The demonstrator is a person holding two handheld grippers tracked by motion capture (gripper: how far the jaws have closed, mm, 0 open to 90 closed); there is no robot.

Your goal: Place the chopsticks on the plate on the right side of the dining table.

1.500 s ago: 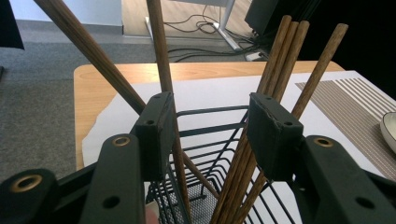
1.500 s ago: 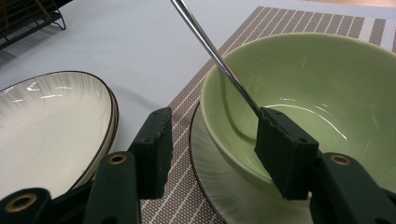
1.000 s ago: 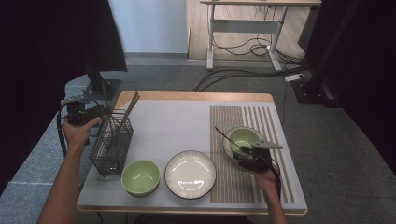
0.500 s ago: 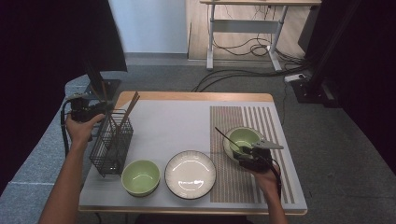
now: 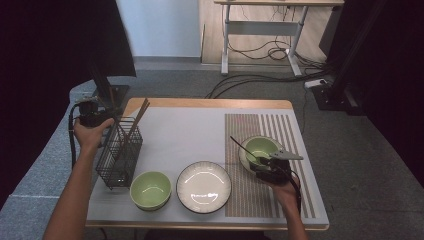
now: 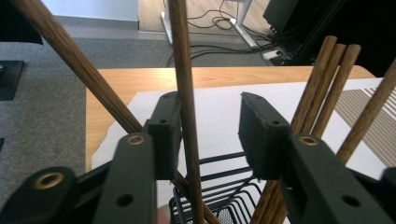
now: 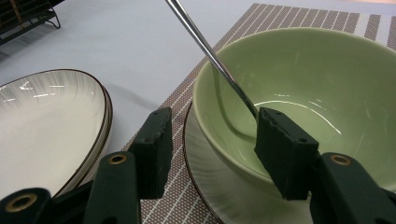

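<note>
1. Since the earlier frames, the left gripper (image 5: pixel 95 116) has shifted slightly toward the table's far-left corner beside the wire basket (image 5: pixel 119 156); the right gripper (image 5: pixel 267 167) has not moved.
2. Left gripper (image 6: pixel 210 128): jaws have just been closing around one upright wooden chopstick (image 6: pixel 187 116), which lies against the left pad while the right pad stands clear of it; not yet clamped.
3. Further chopsticks (image 6: pixel 327 88) lean in the basket (image 6: pixel 224 196) to either side of the jaws.
4. Right gripper (image 7: pixel 212 140): jaws parted astride the near rim of the green bowl (image 7: pixel 317 79); whether the pads press it cannot be told.
5. The bowl sits on a plate (image 7: pixel 224 196) on the striped mat (image 7: pixel 289 18); a metal utensil handle (image 7: pixel 205 44) leans from it.
6. A second green bowl (image 5: pixel 150 189) and white plate (image 5: pixel 204 186) stand near the front edge.
</note>
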